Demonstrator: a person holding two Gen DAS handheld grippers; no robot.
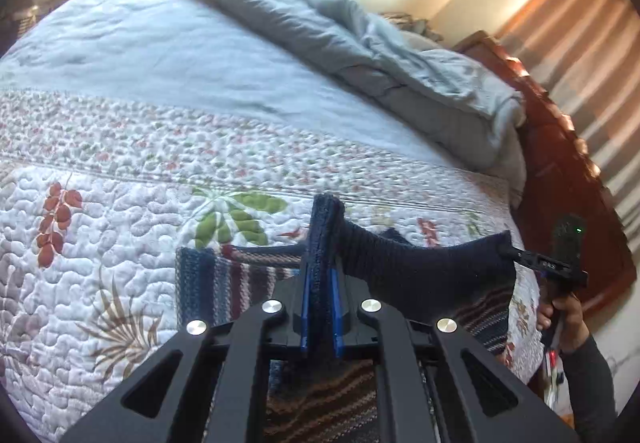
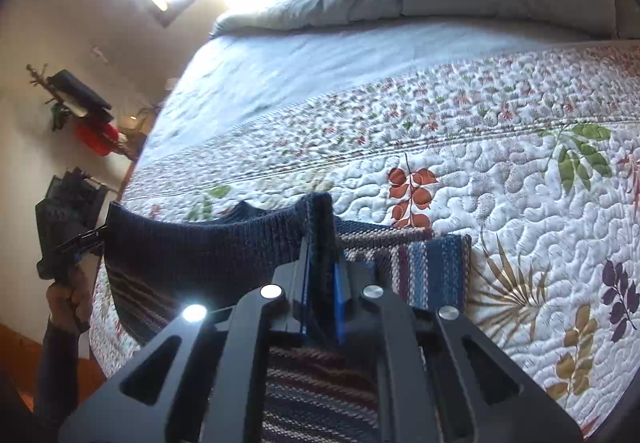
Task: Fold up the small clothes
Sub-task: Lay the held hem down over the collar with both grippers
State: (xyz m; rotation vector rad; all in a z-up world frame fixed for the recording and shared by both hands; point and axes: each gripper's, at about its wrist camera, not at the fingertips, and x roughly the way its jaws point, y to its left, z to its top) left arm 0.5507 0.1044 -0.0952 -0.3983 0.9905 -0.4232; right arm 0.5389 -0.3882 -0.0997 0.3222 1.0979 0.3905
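At lower centre of the left wrist view, the left gripper (image 1: pixel 320 239) had its jaws narrowed onto the navy ribbed hem of a striped knit sweater (image 1: pixel 224 279), a fold of that hem standing up between the blue finger pads (image 1: pixel 335 307). Toward the right edge of the same frame, the right gripper (image 1: pixel 510 253) pinched the other end of the hem, which hung slack between the two tools — the hand (image 1: pixel 560 317) gripping its handle showed below. At lower centre of the right wrist view, the right gripper (image 2: pixel 322 231) was likewise clamped on the navy edge, with the left gripper (image 2: pixel 100 233) at far left. Beneath both, the sweater's striped body (image 2: pixel 424 267) lay on the floral quilt (image 2: pixel 520 203); a rumpled grey comforter (image 1: pixel 400 55) sat at upper right of the left view.
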